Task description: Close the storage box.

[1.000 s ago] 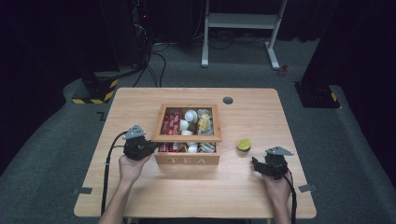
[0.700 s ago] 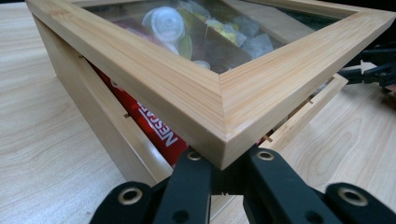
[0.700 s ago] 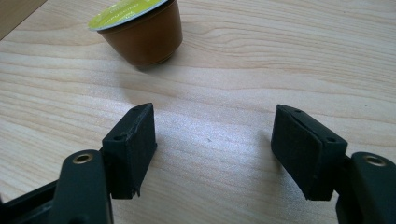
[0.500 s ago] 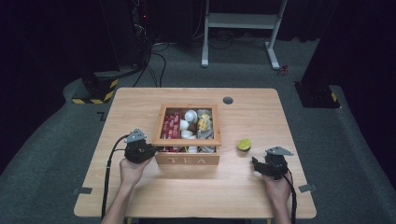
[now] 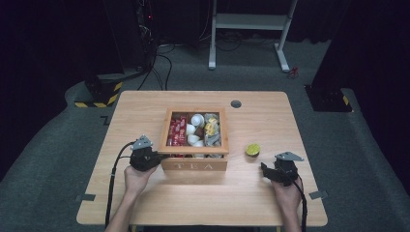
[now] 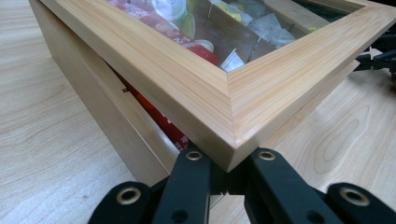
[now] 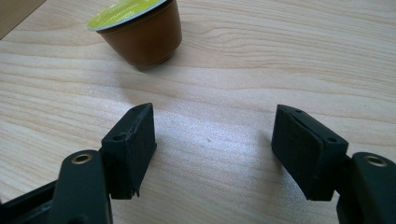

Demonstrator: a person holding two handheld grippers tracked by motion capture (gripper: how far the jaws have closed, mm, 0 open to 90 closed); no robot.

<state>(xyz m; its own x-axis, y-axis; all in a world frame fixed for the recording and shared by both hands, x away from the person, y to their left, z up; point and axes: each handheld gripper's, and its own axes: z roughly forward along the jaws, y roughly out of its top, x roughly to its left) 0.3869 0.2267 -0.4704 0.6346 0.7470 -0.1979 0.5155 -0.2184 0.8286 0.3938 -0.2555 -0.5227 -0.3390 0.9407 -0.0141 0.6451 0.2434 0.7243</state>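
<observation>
While the left gripper [image 6: 229,163] pinches the lid [image 6: 243,93] corner, the capsule [image 7: 137,30] sits beyond the right gripper [image 7: 212,149].

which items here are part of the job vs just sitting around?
In play:
- tea box lid, its corner pinched by the left claw and lifted off the base
- tea box with sachets and pods inside
- coffee pod, green lid, just ahead of the open right claw

Lying about:
- round grey cap in the table
- white stand on the floor behind
</observation>
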